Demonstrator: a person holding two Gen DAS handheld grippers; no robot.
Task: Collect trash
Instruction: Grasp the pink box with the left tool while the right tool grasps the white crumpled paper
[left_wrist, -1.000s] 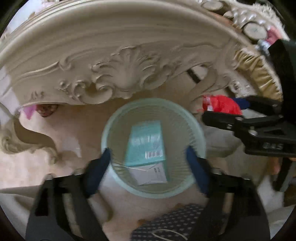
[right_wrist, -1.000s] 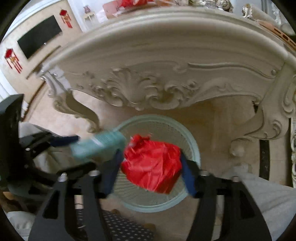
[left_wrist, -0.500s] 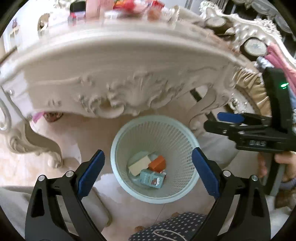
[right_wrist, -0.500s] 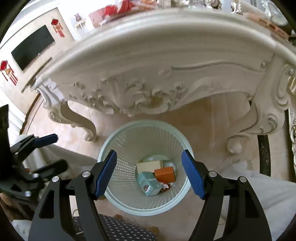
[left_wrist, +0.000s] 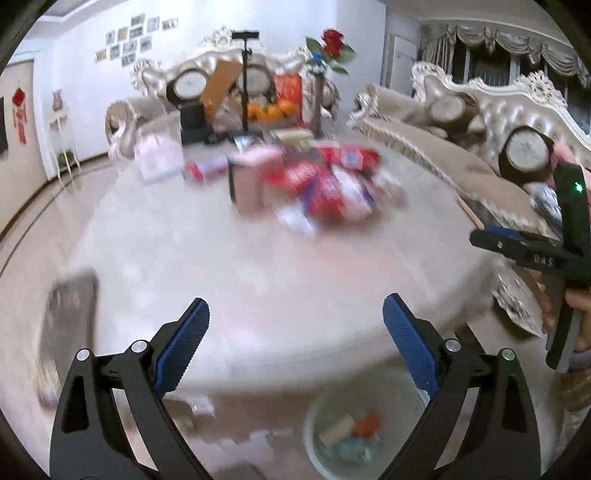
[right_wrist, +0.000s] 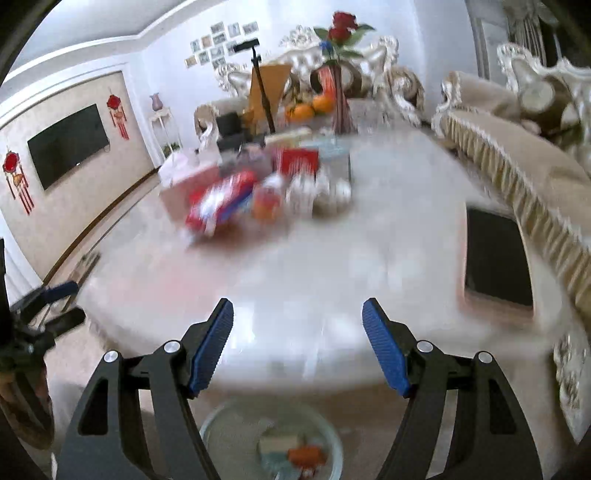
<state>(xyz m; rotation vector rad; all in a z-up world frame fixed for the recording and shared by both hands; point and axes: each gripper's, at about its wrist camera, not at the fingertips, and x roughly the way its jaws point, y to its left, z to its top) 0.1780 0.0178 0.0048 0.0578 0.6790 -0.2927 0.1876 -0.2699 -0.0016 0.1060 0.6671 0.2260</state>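
Both grippers are hovering over the near edge of the table (left_wrist: 258, 266), and nothing is lying between their fingers: the left gripper (left_wrist: 295, 343) is standing wide open, and the right gripper (right_wrist: 297, 343) is likewise spread and empty. The wastebasket (left_wrist: 314, 417) is sitting on the floor below the near edge and is already holding a few pieces, among them a tan box and an orange item. The task is judged partly complete, since a pile of trash (left_wrist: 325, 184), mostly red and white packets beside a pink box, is still lying toward the far edge of the table. Motion blur is smearing the pile, so individual items cannot be identified or counted. The basket is being cut off at the bottom of both views.
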